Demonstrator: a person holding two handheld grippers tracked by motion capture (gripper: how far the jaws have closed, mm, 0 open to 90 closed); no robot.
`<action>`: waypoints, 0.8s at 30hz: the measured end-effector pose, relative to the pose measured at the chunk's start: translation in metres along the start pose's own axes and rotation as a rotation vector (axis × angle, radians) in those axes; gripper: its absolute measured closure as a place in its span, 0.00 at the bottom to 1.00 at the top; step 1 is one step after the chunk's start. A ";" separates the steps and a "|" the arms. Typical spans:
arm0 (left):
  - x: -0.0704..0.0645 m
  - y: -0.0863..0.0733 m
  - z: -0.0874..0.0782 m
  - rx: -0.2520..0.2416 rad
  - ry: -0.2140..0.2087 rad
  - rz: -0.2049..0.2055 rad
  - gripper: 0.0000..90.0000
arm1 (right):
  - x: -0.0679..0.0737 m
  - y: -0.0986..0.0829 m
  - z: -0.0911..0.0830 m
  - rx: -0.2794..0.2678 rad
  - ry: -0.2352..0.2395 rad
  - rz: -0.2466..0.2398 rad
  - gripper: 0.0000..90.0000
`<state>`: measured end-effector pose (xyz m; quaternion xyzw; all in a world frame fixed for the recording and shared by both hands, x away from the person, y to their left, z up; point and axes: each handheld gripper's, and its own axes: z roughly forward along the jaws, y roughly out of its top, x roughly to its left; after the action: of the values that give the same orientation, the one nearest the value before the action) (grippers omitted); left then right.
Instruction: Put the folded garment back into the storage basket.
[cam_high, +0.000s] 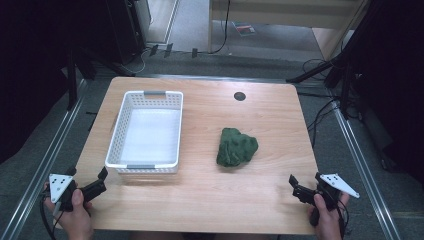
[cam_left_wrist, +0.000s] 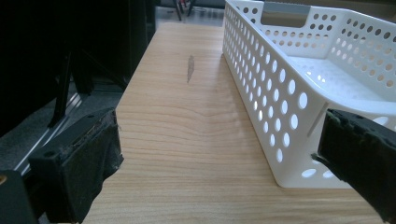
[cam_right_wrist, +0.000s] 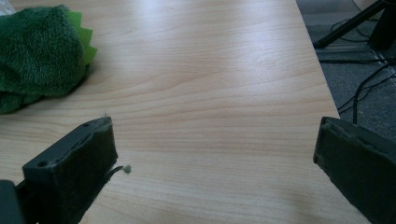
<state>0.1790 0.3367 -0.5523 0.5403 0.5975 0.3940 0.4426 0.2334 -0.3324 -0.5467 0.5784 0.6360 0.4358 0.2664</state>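
Table (cam_high: 200, 200) first, since it's the biggest thing going: light wood top with rounded corners, and everything else sits on it. Taking the white perforated basket (cam_high: 145, 130) as the landmark, it stands on the left half of the tabletop with nothing inside, grey grip strips on its near and far short rims. Well off to the right of the basket, with bare wood between them, lies a crumpled green towel (cam_high: 236, 147), bunched into a lump rather than spread flat; in the right gripper view you can also see a brighter green edge poking out of it (cam_right_wrist: 39, 51). Just beyond the basket's near left corner, down by the table edge, the left gripper (cam_high: 100, 181) is held in a hand, jaws spread wide with nothing between them; in its own view the basket's side wall (cam_left_wrist: 275, 107) runs just beside the right jaw, not touching as far as I can see. Far from the basket, at the table's near right corner, the right gripper (cam_high: 305, 184) is also gaping apart, empty, aimed over bare wood, with the towel away on its left.
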 end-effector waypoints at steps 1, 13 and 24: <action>0.000 0.000 0.000 0.000 0.000 0.000 0.00 | 0.000 0.000 0.000 0.000 0.000 0.000 0.00; 0.005 0.000 -0.002 -0.008 0.016 -0.048 0.00 | 0.001 0.000 0.000 -0.002 0.002 -0.004 0.00; 0.013 0.025 -0.025 -0.016 0.001 -0.127 0.00 | 0.001 0.000 0.000 0.001 0.006 -0.007 0.00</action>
<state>0.1621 0.3524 -0.5222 0.4973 0.6277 0.3702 0.4707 0.2334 -0.3317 -0.5466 0.5751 0.6390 0.4365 0.2655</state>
